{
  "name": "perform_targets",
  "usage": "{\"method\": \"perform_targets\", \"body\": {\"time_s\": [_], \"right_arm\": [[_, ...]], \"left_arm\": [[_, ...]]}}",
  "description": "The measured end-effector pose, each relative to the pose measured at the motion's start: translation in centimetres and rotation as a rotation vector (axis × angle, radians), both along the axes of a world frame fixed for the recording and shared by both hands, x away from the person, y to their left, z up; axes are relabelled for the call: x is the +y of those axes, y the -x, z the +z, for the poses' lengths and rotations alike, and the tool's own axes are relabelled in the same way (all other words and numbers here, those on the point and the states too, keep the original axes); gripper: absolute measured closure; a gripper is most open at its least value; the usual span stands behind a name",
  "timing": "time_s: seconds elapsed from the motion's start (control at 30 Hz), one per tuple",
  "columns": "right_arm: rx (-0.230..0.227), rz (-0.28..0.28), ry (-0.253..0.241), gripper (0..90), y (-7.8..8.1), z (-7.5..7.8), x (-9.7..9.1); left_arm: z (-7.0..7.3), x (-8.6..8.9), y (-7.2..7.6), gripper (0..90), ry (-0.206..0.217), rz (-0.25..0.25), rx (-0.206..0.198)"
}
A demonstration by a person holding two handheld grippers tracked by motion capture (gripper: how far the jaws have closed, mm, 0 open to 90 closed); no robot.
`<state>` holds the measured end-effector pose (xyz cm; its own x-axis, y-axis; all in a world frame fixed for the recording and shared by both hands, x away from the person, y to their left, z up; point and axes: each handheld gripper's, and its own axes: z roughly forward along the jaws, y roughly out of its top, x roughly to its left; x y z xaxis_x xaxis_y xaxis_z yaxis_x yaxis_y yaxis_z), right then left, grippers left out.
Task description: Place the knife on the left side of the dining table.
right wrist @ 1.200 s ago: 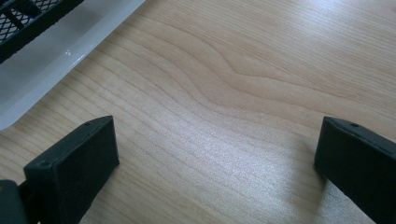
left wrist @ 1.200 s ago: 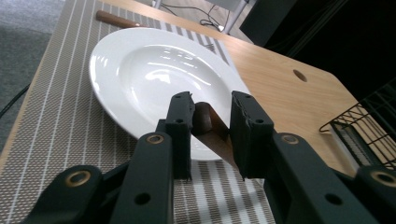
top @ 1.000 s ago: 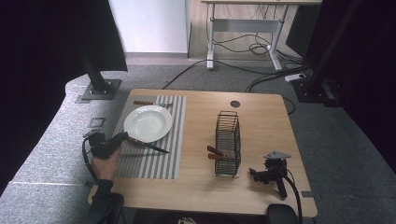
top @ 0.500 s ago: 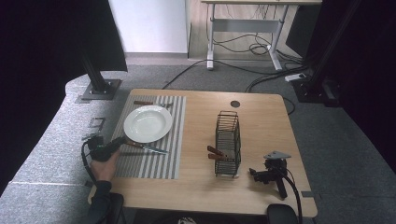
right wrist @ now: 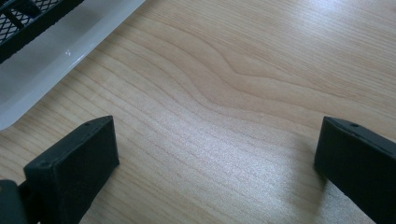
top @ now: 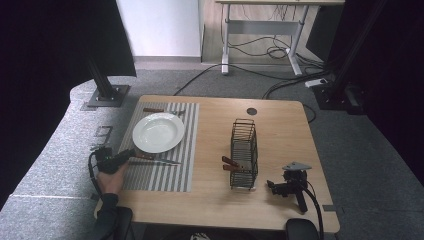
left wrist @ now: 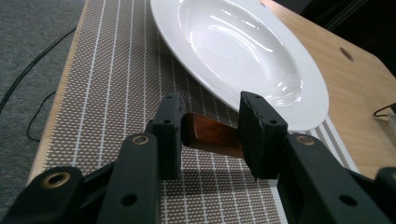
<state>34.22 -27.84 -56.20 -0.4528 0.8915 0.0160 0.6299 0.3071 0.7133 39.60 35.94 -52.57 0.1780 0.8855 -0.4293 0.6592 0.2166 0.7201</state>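
The knife point(top: 152, 160) is lying on the striped mat point(top: 165, 175), just in front of the plate point(top: 157, 132), its long axis running across the desk point(top: 280, 125) with the blade pointing toward the basket point(top: 244, 152). The left tongs point(left wrist: 210, 135) are straddling its wooden handle point(left wrist: 210, 135); their jaws have just been opening, and a small gap is showing beside the wood. The right tongs point(right wrist: 215, 154) are resting wide and empty near the basket, well apart from the knife.

Wooden table point(top: 280, 127) with striped placemat point(top: 172, 172), wire rack point(top: 244, 152)
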Motion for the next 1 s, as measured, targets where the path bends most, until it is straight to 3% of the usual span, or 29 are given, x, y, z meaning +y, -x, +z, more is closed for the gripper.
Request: {"method": "perform_targets", "body": {"time_s": [0.57,0.6,0.83,1.0], "right_arm": [[0.000,0.000,0.000,0.0,0.0,0.0,0.0],[0.000,0.000,0.000,0.0,0.0,0.0,0.0],[0.000,0.000,0.000,0.0,0.0,0.0,0.0],[0.000,0.000,0.000,0.0,0.0,0.0,0.0]], "left_arm": [[-1.5,0.2,-0.3,59.8,-0.093,-0.001,0.054],[-1.6,0.1,-0.3,59.8,-0.116,-0.005,0.059],[-1.6,-0.2,-0.4,61.3,-0.187,-0.010,0.054],[-1.6,-0.1,-0.4,57.9,-0.184,-0.010,0.043]]}}
